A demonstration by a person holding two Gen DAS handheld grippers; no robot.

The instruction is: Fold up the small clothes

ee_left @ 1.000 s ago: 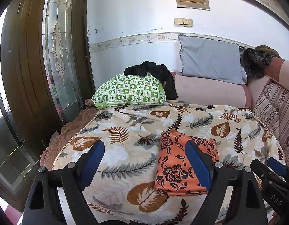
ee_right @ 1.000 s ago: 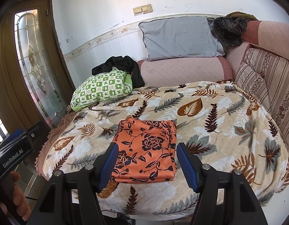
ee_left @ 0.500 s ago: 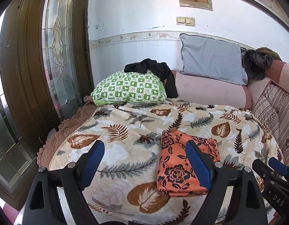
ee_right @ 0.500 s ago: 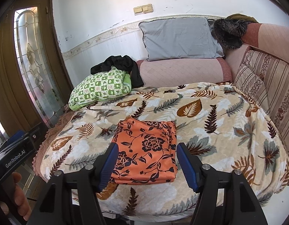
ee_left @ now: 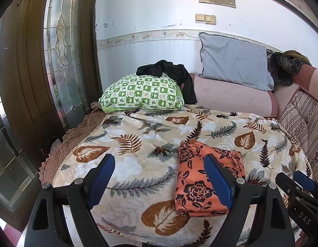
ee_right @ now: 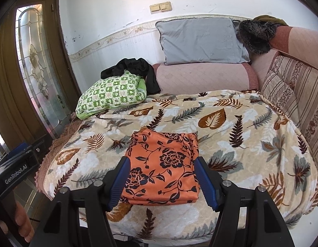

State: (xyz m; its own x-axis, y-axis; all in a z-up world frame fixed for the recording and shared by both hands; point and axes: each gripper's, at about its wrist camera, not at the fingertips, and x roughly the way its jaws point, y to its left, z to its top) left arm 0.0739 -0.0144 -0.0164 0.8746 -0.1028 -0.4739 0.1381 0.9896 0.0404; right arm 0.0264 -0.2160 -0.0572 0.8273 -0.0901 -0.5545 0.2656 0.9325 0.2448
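My left claw and right claw both gape wide, gripping nothing. One folded orange cloth with black flowers lies near the front edge of the leaf-print blanket. At its back edge rest one green checked pillow, one black garment and one grey pillow.

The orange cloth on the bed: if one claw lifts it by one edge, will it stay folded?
Probably not: the orange cloth looks thin and soft, so its stacked layers would likely droop open. It seems light.
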